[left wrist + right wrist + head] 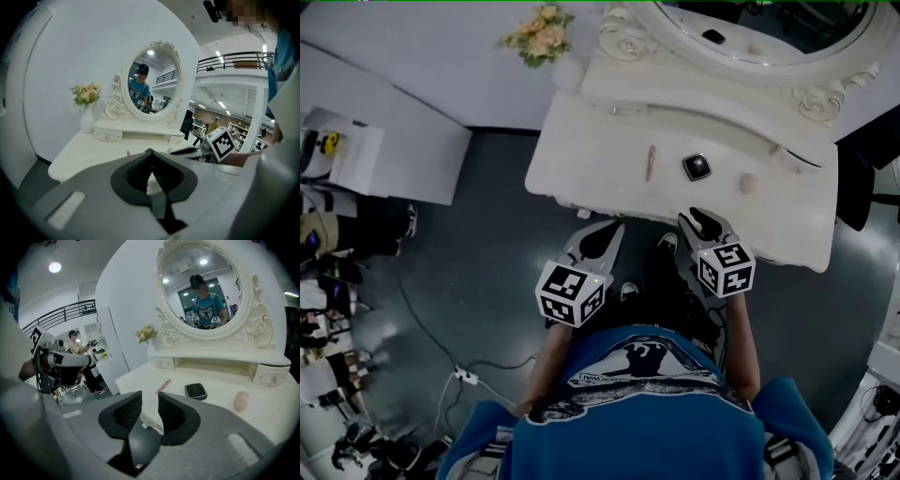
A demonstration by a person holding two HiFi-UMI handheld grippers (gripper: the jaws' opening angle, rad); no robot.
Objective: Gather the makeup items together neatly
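Note:
On the white vanity table (581, 159) lie a pink pencil (650, 162), a small black compact (697, 167) and a beige sponge (748, 184), spaced in a row. The right gripper view shows the same pencil (163, 386), compact (195, 391) and sponge (241, 401) ahead. Both grippers hover at the table's front edge, short of the items. My left gripper (617, 227) has its jaws shut (150, 152) with nothing in them. My right gripper (698, 217) stands open (150, 397), a narrow gap between its pads and nothing in it.
An oval mirror (769, 28) with a carved frame rises at the table's back, with small drawers (165, 363) below it. A vase of flowers (539, 37) stands at the back left corner. Dark floor with a cable (464, 375) and cluttered shelves (319, 234) lies to the left.

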